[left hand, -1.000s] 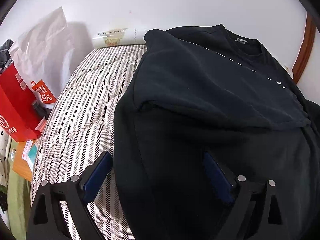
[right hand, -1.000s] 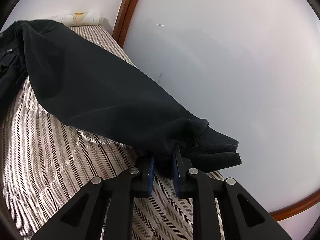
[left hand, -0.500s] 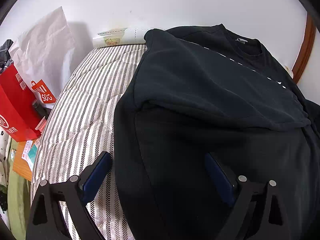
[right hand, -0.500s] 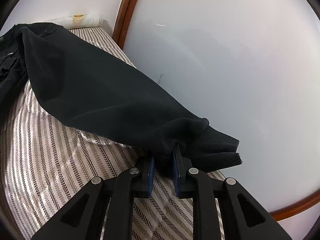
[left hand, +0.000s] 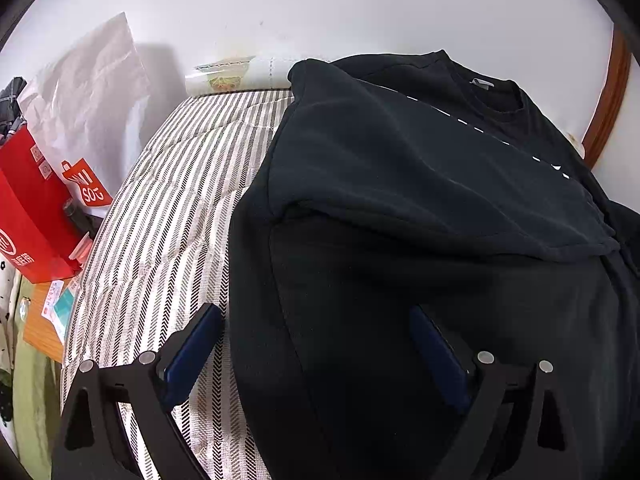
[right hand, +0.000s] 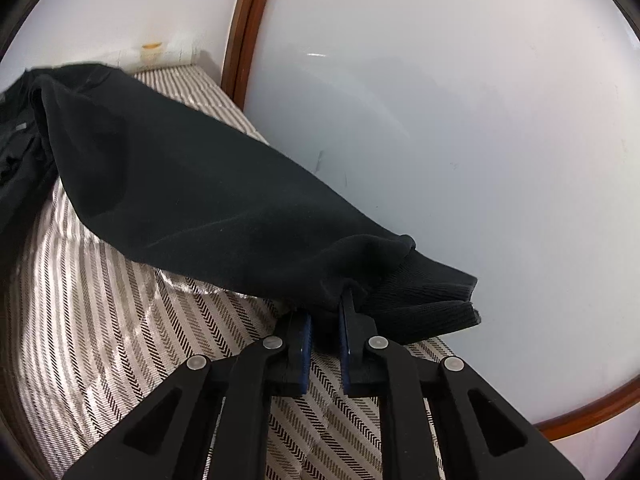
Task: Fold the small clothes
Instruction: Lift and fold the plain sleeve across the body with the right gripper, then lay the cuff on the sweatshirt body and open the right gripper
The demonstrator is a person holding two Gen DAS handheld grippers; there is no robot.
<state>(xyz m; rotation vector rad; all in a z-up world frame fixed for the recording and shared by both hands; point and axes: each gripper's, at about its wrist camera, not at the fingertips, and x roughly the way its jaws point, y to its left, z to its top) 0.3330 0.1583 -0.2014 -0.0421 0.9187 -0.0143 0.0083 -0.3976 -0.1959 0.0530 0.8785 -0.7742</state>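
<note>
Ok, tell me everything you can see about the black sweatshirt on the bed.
The black sweatshirt is a plain, soft-looking knit with a round neck, a pale label inside the collar and a dashed white line across it. It lies spread on the striped bed cover, one sleeve already folded across the body. The other sleeve is lifted off the cover, pinched just behind its ribbed cuff by the right gripper. The left gripper is open, straddling the near left edge.

The sweatshirt [left hand: 420, 208] is lying on the mattress [left hand: 168, 216], 1 sleeve folded across its body. A paper bag [left hand: 28, 216] is standing left of the mattress, against the wall. The other sleeve [right hand: 208, 200] is stretching rightward over the mattress toward a panel [right hand: 460, 140], its cuff sitting between the right gripper [right hand: 326, 320] fingers.
</note>
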